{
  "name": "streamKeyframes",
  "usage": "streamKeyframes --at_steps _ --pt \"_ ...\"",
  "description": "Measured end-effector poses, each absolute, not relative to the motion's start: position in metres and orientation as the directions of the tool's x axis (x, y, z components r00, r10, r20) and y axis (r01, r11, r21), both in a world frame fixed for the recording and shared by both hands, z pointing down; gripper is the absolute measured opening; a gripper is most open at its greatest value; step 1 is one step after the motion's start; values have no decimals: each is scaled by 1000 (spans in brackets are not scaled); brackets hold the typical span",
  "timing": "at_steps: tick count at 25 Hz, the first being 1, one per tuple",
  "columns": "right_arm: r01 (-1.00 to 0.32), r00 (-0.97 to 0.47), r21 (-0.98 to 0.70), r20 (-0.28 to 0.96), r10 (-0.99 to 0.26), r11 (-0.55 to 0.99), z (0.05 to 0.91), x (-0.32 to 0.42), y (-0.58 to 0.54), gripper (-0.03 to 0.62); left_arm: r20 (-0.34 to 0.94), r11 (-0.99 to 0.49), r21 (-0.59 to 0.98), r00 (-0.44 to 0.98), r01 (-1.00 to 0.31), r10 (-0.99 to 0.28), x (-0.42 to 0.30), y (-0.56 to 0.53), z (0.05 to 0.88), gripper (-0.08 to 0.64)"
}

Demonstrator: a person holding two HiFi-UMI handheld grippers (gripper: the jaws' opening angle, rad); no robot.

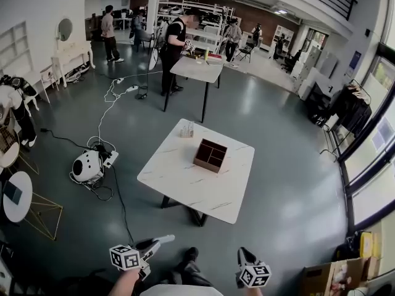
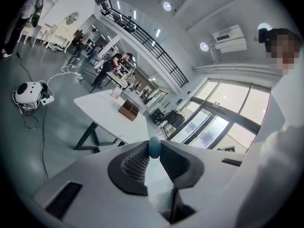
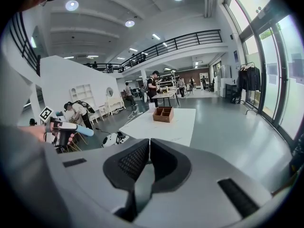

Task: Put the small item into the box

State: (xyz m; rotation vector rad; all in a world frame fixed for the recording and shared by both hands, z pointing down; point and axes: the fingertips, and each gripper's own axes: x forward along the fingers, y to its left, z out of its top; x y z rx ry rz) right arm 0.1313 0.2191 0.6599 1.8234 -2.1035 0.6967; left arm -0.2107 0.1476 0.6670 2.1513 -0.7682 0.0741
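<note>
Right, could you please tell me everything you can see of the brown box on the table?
The box is brown and wood-like, low, rectangular and open-topped, with inner partitions splitting it into several compartments. It stands upright and flat on the white marble-look table, towards the far side and slightly skewed to the table's edges. Nothing shows inside it, though it is small in every view. Only the table touches it.

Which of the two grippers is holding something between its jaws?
The left gripper: its jaws pinch a small blue item. The jaws of the right gripper are closed on nothing.
</note>
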Motion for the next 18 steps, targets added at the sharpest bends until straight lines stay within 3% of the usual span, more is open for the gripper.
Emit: streamKeyframes --at_steps 18 --pt "-964 -234 -234 509 -828 129 676 150 107 28 341 -425 682 773 -595 -535 -186 59 668 72"
